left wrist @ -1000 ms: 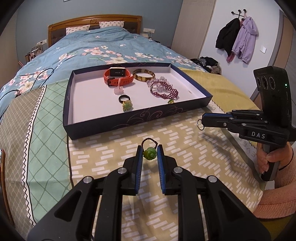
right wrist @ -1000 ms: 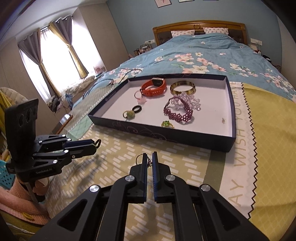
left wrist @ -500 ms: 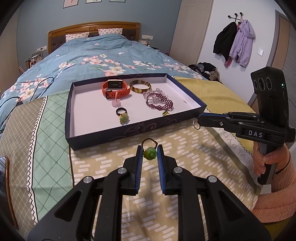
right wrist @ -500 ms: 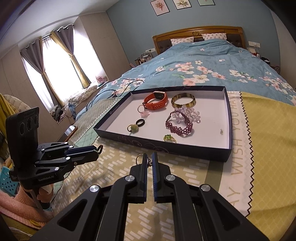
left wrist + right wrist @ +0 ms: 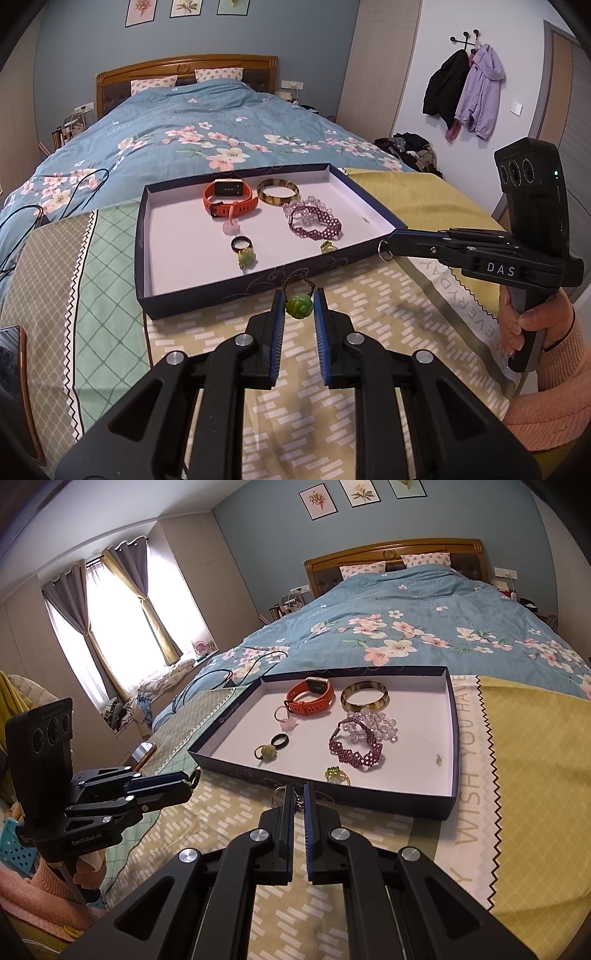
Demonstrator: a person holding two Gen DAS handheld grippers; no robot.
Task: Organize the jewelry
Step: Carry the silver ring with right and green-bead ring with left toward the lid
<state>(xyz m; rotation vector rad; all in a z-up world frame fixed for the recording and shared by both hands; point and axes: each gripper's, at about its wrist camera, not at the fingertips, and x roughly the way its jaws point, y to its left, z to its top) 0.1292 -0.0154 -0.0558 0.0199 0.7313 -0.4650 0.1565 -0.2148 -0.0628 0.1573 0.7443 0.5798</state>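
Green-beaded ring (image 5: pixel 299 303), light, hard and slippery, sits pinched by its bead in the left tongs (image 5: pixel 299 308) just before the tray (image 5: pixel 258 290); right tongs (image 5: pixel 299 805) clamp a thin metal ring (image 5: pixel 277 794) there too.

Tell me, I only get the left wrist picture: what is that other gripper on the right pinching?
Observer: The right gripper has its fingers nearly shut on a thin metal ring, gripping it by one edge. Most of the hoop sticks out past the tips.
Operator: And the pink blob in the tray?
Observer: It is a ring too. From the right wrist, a slim band shows behind the pink flower.
Operator: Does the room have a window?
Observer: Yes, a tall bright window with drawn-back curtains stands to the left of the bed.
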